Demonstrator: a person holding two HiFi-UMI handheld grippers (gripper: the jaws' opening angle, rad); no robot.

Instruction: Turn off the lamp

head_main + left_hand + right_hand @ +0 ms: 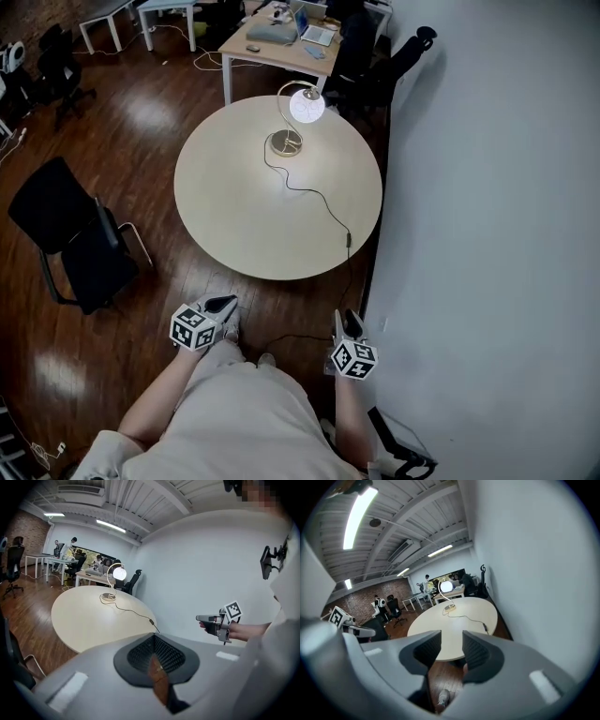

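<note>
Jaws of the left gripper (222, 303) are pressed together on nothing; it is held low, short of the table's (234, 211) near edge, with a black chair (66, 234) off to its left. The lamp (306, 106) stands lit on the far side of the round table, well apart from both grippers, and its cord (319, 195) runs across the top to a switch (348, 240) near the right edge. The right gripper (349, 322) has its jaws apart and empty, floor (440, 672) and a shoe (443, 696) showing through the gap, and it sits close to the wall (487, 187), also short of the table.
</note>
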